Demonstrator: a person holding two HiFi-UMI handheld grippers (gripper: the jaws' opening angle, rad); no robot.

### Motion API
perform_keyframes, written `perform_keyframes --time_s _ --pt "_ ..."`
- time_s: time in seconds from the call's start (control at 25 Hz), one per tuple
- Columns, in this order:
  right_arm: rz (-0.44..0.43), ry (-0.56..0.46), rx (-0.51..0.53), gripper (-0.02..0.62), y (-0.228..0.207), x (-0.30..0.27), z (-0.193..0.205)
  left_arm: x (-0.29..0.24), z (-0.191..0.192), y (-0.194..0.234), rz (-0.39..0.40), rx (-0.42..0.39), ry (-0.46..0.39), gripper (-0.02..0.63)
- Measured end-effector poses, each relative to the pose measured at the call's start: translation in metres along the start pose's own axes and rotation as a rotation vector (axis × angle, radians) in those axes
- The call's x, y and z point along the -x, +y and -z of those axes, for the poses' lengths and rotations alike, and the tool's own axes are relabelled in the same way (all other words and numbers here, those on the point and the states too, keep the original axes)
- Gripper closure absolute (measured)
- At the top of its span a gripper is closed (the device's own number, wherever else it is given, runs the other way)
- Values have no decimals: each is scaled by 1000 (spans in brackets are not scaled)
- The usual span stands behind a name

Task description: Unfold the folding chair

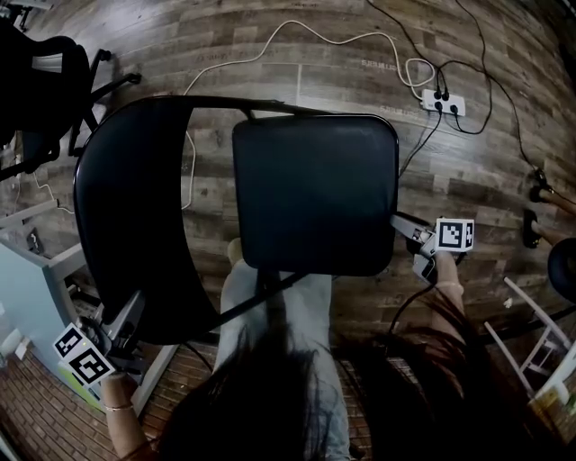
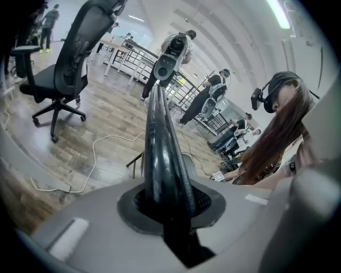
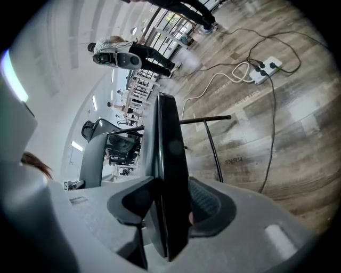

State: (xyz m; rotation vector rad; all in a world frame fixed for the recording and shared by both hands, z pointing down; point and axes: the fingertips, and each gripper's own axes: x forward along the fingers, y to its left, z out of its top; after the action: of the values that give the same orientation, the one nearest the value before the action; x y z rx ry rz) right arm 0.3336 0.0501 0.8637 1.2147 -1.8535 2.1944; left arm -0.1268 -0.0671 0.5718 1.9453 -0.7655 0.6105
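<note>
I see a grey-brown wood plank floor (image 1: 270,63) carrying a white power strip (image 1: 444,103) and looping white cable (image 2: 93,150), a black wheeled office chair (image 2: 72,69), and long bright ceiling light strips (image 2: 278,13).

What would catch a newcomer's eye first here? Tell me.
The black folding chair fills the head view's middle, above the wood floor. The left gripper clamps its backrest at lower left, the right gripper its seat at the right edge. A white power strip lies on the floor, upper right.
</note>
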Motion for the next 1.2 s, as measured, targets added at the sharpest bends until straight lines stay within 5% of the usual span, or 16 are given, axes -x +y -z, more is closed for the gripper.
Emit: perform_keyframes --time_s 0.12,0.28,1.2 --pt "-65 -25 -14 414 4 -2 -3 -5 1 -8 -2 -4 0 534" --pt "47 -46 -42 431 -21 11 -2 -12 2 -21 -5 -12 -5 531" --pt "98 -238 -91 486 -56 21 -8 -38 8 -60 -39 -35 0 520"
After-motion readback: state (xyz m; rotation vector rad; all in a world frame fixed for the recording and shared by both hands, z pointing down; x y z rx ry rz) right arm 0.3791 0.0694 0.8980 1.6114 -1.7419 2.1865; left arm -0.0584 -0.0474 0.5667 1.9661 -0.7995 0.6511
